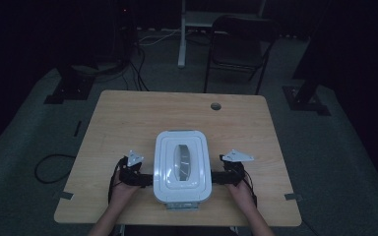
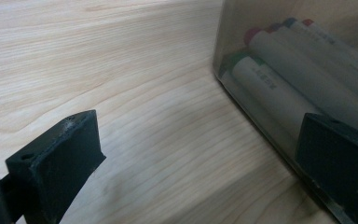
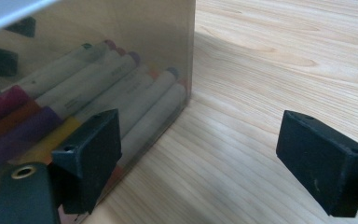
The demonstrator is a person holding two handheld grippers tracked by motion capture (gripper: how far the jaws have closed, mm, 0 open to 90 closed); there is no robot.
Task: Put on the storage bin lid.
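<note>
Open tongs (image 3: pixel 200 163) beside marker-filled box (image 3: pixel 135 51)

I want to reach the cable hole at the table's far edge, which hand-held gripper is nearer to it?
The right hand-held gripper. It sits at the right side of the white-lidded box, on the same side as the cable hole. The left hand-held gripper is across the box, farther off.
</note>
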